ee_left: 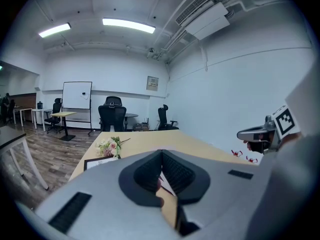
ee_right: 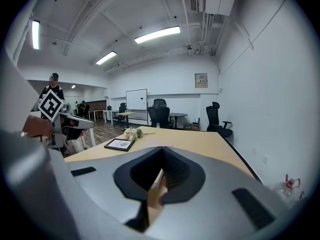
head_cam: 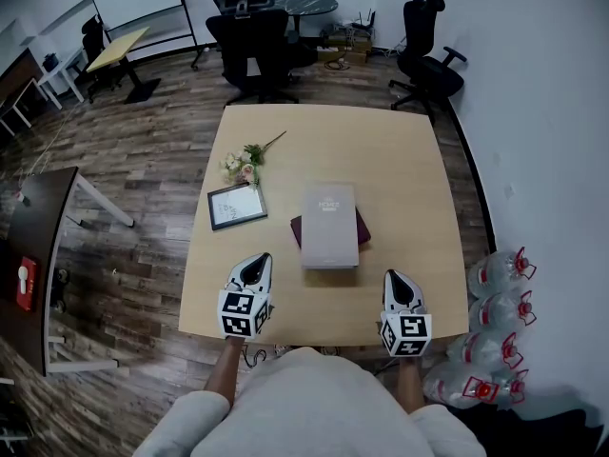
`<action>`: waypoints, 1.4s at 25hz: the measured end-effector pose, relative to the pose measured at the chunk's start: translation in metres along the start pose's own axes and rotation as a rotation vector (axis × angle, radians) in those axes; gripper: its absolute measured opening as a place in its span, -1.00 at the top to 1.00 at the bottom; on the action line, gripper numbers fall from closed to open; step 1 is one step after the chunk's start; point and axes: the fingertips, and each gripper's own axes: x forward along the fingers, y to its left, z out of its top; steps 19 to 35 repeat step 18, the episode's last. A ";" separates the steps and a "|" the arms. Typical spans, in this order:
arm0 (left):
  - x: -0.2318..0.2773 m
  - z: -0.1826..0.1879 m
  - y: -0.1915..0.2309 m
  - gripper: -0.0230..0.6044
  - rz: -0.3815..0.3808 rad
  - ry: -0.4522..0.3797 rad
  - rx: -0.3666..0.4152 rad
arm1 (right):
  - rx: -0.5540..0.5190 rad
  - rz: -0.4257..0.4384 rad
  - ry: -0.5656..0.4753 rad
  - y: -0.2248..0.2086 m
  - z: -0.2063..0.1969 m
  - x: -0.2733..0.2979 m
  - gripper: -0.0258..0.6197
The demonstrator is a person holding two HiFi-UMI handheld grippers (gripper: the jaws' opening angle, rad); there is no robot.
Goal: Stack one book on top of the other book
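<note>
head view: grey book [head_cam: 329,225] lies atop maroon book [head_cam: 297,228] on surface [head_cam: 400,160], just right of picture frame [head_cam: 237,206] (flowers [head_cam: 243,165] beyond it) | left gripper view: left claw [ee_left: 161,155] pressed together, empty | right gripper view: right claw [ee_right: 161,152] pressed together, empty

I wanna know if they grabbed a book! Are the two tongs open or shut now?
Left tongs: shut, holding nothing.
Right tongs: shut, holding nothing.

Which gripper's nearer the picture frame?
Left. The left gripper is just short of the picture frame; the right gripper is farther right, past the books.
</note>
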 end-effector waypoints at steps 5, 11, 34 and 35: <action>0.001 -0.001 -0.001 0.90 0.003 0.004 -0.001 | 0.001 0.003 0.006 -0.001 -0.001 0.002 0.91; 0.002 -0.003 0.000 0.90 0.006 0.013 0.002 | -0.003 0.005 0.004 -0.002 0.000 0.004 0.91; 0.003 -0.008 0.003 0.90 0.004 0.026 -0.002 | -0.014 0.014 0.006 0.002 -0.001 0.006 0.91; 0.003 -0.008 0.003 0.90 0.004 0.026 -0.002 | -0.014 0.014 0.006 0.002 -0.001 0.006 0.91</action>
